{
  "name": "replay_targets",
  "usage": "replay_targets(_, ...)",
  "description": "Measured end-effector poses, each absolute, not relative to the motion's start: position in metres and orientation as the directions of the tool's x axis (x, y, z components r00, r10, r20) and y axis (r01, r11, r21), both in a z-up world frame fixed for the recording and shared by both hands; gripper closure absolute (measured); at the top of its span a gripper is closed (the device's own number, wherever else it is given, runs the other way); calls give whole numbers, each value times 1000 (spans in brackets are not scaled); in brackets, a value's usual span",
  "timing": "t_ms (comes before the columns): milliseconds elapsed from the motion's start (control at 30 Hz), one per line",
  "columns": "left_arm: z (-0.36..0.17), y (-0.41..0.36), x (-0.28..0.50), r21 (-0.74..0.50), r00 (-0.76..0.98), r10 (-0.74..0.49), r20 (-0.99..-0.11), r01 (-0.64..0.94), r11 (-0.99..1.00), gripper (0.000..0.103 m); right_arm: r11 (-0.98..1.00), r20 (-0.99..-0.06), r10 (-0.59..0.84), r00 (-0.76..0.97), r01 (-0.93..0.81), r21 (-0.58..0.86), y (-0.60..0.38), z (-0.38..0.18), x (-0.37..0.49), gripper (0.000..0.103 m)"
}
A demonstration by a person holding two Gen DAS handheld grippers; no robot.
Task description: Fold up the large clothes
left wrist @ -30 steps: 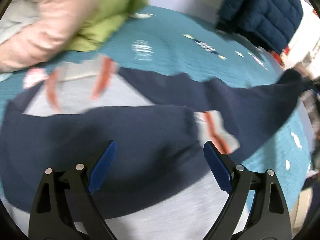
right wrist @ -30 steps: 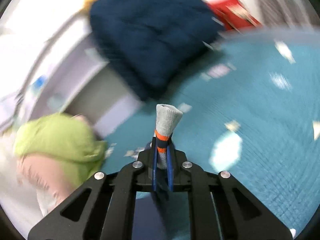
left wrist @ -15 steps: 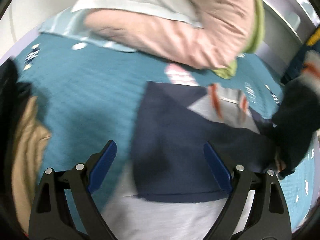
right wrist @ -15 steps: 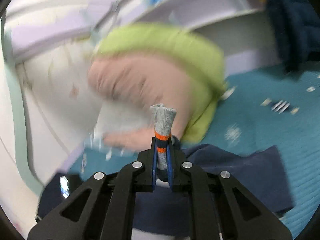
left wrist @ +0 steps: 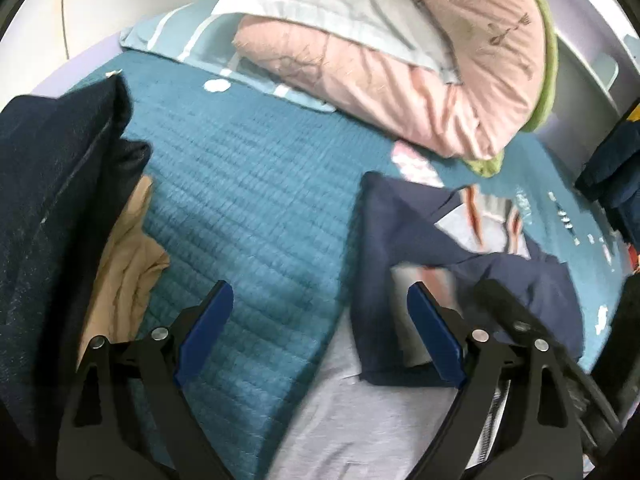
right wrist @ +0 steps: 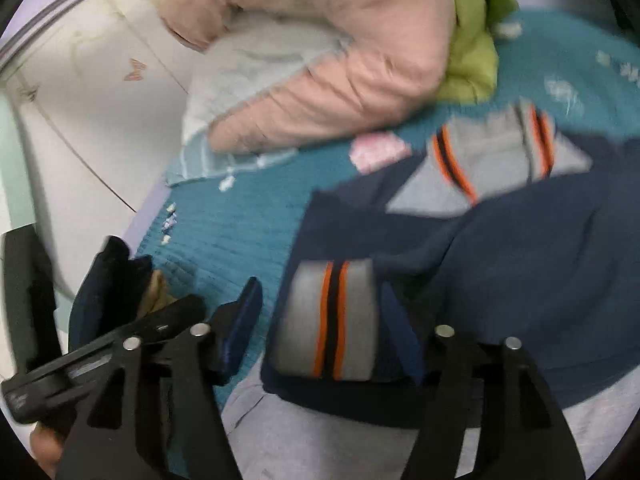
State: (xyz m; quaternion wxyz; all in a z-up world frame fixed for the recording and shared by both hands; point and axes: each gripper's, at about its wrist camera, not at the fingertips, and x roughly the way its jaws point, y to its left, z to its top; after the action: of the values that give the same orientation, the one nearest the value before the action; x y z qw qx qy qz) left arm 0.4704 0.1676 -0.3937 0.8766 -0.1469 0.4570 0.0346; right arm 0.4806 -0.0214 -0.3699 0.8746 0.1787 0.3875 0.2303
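A navy and grey sweatshirt (left wrist: 404, 248) with orange-striped cuffs lies on the teal bedspread (left wrist: 248, 200), both sleeves folded across its body. In the right wrist view its grey cuff (right wrist: 328, 320) lies flat between my open right gripper's (right wrist: 324, 344) jaws, not held. The sweatshirt body (right wrist: 520, 280) spreads to the right. My left gripper (left wrist: 320, 332) is open and empty above the bedspread, just left of the sweatshirt. The right gripper shows in the left wrist view (left wrist: 516, 320), and the left gripper in the right wrist view (right wrist: 192, 320).
A pink and green quilt (left wrist: 420, 60) and pale pillows are piled at the head of the bed. Dark navy and tan clothes (left wrist: 60, 208) lie at the left. A dark blue padded item (left wrist: 616, 160) sits at the far right. White wall panels (right wrist: 80, 100) stand behind.
The right gripper carried the sleeve cuff across the sweatshirt, laid it down and opened. The left gripper swung left, off the sweatshirt toward the bare bedspread.
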Motion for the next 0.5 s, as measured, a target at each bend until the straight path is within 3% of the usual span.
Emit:
replay_targets(200,-395,113,483,-289,540,-202,-817,-80,954,14,875,-621,405,672,-89,475,-128,-356,485,45)
replay_targets(233,-398,102,484,-301,527,-227,-819,-59,952,14,881,-631,376,678,-51,469,-152,-359,485,55)
replay_targets(300,-407,77,485,-313,497,-269,-825,-7,950,14,888,-664,332,670,15,459,-190,-370,485,64)
replay_targets(367,-419,53,488,-281,476,-264,-839,37,959,14,870,-699,330,635,83,486,-225,-391,485,77)
replay_targets(433,-438,40,495,-254,436,-252,-864,54,966,14,850,-744,323,584,167,500,-257,-417,485,82)
replay_targets(467,-447,37,499,-232,417,-229,-880,45,972,14,840,-766,322,556,206,503,-273,-436,486,92)
replay_targets(500,-459,35,504,-205,392,-201,-898,33,978,14,829,-777,336,532,224,512,-279,-449,487,95)
